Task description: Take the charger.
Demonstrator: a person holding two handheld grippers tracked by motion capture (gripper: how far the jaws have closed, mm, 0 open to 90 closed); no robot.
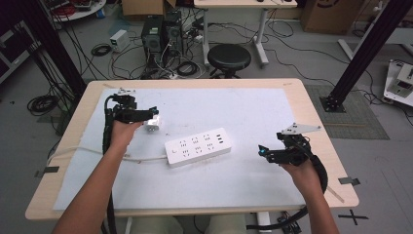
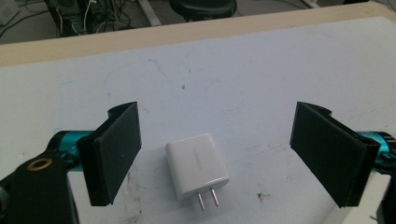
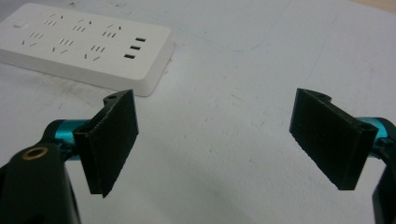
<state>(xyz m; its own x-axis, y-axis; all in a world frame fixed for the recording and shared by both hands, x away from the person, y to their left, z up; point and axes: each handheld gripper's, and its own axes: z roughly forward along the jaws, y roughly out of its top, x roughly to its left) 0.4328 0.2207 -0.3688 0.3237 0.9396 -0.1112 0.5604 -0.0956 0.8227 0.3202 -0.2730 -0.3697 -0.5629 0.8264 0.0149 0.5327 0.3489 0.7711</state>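
A white power strip (image 1: 197, 146) lies in the middle of the white mat, its cord trailing left; its end with the USB ports also appears at the top left of the right gripper view (image 3: 84, 44). A small white plug adapter (image 2: 197, 165) lies flat on the mat with its two prongs pointing toward the camera. My left gripper (image 2: 219, 156) is open, its jaws standing wide on either side of the adapter without touching it. In the high view the adapter (image 1: 152, 126) sits at the left gripper (image 1: 150, 117) tips. My right gripper (image 3: 212, 144) is open and holds nothing, right of the strip (image 1: 263, 152).
The white mat (image 1: 253, 112) covers most of the wooden table (image 1: 311, 112). Behind the table's far edge stand a black stool (image 1: 229, 57), computer cases and tangled cables on the floor. Black frame posts rise at both far sides.
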